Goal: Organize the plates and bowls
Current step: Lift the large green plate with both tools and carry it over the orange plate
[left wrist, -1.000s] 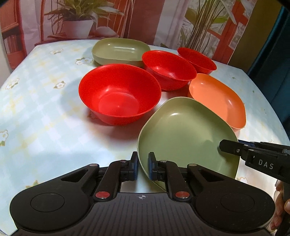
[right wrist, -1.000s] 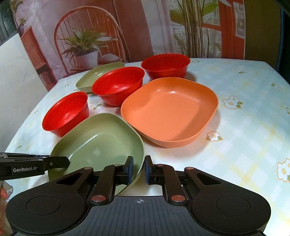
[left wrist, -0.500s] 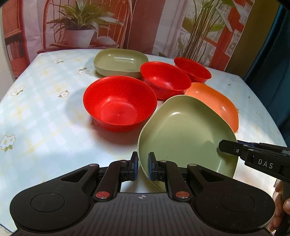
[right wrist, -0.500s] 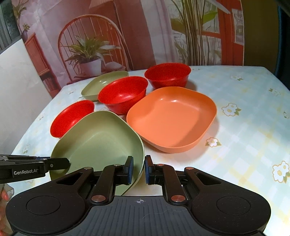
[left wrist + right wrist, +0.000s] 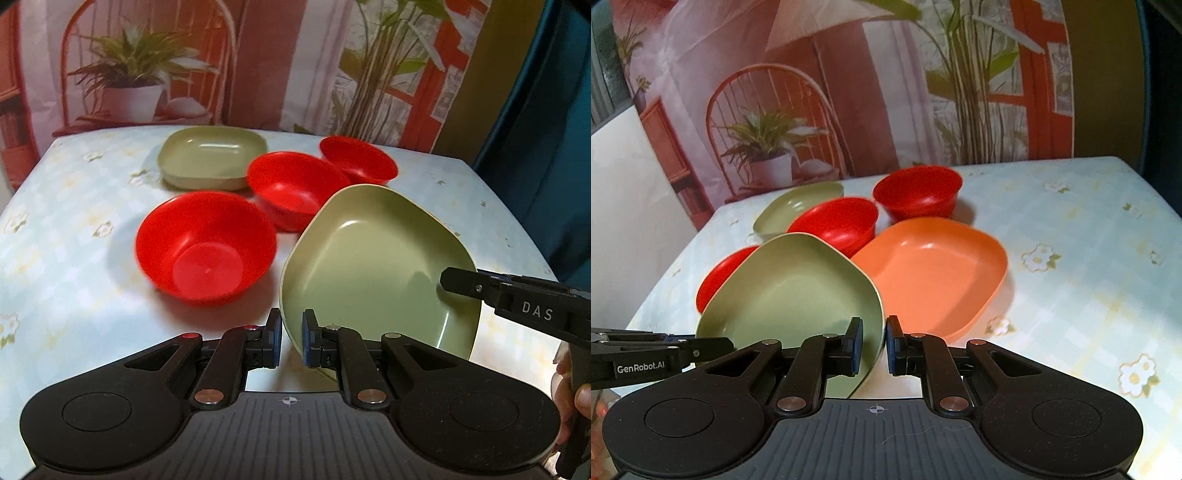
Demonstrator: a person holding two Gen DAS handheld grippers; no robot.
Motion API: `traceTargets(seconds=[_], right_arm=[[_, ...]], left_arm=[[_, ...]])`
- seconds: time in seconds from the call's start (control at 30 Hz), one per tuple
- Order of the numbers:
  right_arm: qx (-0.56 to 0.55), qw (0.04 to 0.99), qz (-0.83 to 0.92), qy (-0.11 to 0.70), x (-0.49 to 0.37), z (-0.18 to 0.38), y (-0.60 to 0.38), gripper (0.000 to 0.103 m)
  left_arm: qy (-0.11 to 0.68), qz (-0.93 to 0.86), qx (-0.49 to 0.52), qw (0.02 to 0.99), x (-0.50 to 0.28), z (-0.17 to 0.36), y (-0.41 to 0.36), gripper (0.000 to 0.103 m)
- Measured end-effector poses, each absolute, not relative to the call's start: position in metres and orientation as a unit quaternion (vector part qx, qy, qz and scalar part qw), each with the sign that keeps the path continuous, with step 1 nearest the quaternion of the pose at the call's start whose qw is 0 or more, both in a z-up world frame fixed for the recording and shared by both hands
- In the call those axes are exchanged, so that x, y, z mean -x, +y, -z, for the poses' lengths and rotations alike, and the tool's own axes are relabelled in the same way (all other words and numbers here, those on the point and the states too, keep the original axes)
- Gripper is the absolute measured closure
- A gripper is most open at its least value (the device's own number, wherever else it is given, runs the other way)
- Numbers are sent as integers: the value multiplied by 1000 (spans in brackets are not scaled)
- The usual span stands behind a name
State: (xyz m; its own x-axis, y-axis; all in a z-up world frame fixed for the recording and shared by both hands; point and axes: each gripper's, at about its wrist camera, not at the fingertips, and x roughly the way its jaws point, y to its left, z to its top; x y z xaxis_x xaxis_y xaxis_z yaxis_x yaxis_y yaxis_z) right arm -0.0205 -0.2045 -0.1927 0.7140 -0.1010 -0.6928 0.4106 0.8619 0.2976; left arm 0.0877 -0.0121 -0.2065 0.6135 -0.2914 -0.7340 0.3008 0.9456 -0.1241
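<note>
A green plate (image 5: 373, 266) (image 5: 798, 291) is held up off the table by both grippers. My left gripper (image 5: 289, 341) is shut on its near rim. My right gripper (image 5: 873, 345) is shut on its opposite rim and also shows at the right of the left wrist view (image 5: 461, 282). An orange plate (image 5: 934, 273) lies on the table to the right of the green plate. Three red bowls (image 5: 207, 247) (image 5: 295, 188) (image 5: 358, 160) and a second green plate (image 5: 212, 157) stand behind.
The table (image 5: 1089, 288) has a pale floral checked cloth. Its far edge meets a printed backdrop of a chair and plants (image 5: 768, 147). A dark blue curtain (image 5: 546, 129) hangs on the right.
Both grippers have lifted the green plate higher off the table, and it now hides the orange plate in the left wrist view. The other dishes have not moved.
</note>
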Motion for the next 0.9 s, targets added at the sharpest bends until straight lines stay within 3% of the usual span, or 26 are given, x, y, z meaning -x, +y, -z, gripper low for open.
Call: traceTargets(seconds=[0.9], right_arm=[[-229, 878, 190, 374, -1, 214, -305, 91]], left_arm=[[444, 204, -27, 872, -166, 222, -91, 90]])
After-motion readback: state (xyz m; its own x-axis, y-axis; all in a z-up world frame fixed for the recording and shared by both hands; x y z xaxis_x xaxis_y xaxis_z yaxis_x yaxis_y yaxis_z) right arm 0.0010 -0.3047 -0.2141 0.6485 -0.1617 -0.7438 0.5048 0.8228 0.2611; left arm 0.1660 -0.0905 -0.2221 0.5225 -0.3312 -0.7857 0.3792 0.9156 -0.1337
